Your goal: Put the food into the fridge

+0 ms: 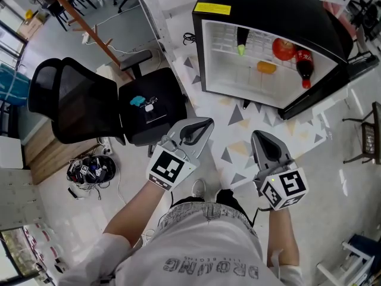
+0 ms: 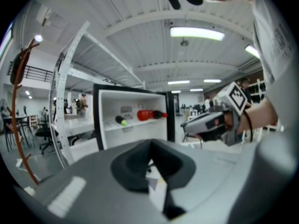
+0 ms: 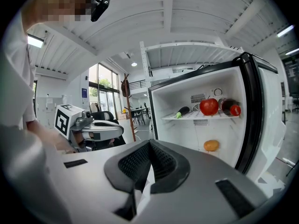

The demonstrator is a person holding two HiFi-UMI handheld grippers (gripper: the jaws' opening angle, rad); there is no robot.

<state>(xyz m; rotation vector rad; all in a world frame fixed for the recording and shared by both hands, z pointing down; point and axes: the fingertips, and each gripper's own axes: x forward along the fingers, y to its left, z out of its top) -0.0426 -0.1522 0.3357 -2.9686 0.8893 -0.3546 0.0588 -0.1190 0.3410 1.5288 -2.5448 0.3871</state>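
Below the head camera, the open fridge [image 1: 268,5] already holds 4 items: an eggplant [image 1: 241,40], a tomato [image 1: 284,49], a bottle [image 1: 303,64] and an orange [image 1: 266,67]. The left gripper [image 1: 205,123] and right gripper [image 1: 257,136] hang well short of it. The left gripper view shows jaws pressed together on nothing, and the right gripper view shows the same, so loading looks finished, with perhaps only the door [image 3: 268,120] left to close.

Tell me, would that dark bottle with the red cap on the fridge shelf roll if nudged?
Probably: the dark red-capped bottle lies on its side on the white wire shelf, so a sideways nudge could roll it. The round red fruit close beside it might block it that way. Its dark fill suggests it is fairly heavy.
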